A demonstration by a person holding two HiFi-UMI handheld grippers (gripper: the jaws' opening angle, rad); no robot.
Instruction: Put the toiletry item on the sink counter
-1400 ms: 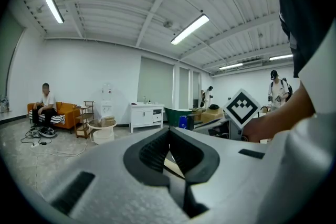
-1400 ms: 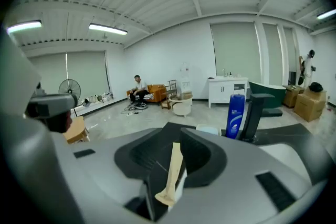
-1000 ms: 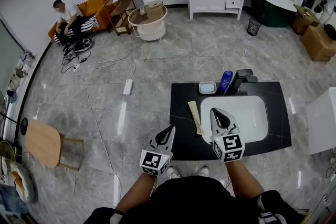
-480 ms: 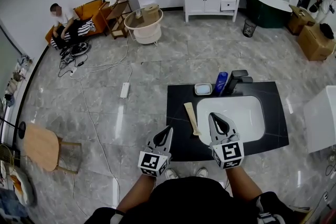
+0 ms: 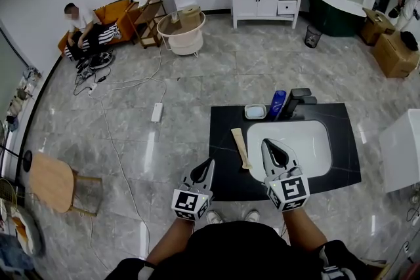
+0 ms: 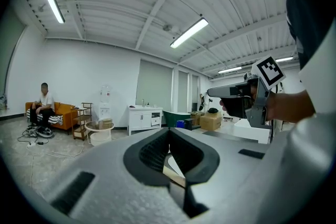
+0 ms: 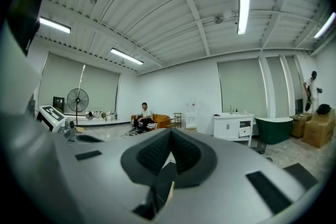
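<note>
A black sink counter point(image 5: 341, 157) with a white basin point(image 5: 308, 141) stands on the floor in front of me. On its left part, beside the basin, lies a flat beige stick-shaped toiletry item point(image 5: 241, 148). My left gripper point(image 5: 212, 162) hovers at the counter's front left edge, shut and with nothing in it point(image 6: 169, 132). My right gripper point(image 5: 269, 142) is over the basin's near left rim, just right of the beige item, also shut and holding nothing point(image 7: 170, 132). The left gripper view shows the right gripper point(image 6: 247, 99) held level to its right.
A blue bottle point(image 5: 279, 103), a white soap dish point(image 5: 256, 111) and a black faucet point(image 5: 300, 100) line the counter's far edge. A power strip point(image 5: 157, 112) with cables lies on the floor to the left. A round wooden stool point(image 5: 52, 180) and a seated person point(image 5: 82, 26) are farther left.
The head view has shifted a little. Both grippers keep nearly the same places over the counter's front, and the beige item has not moved.
</note>
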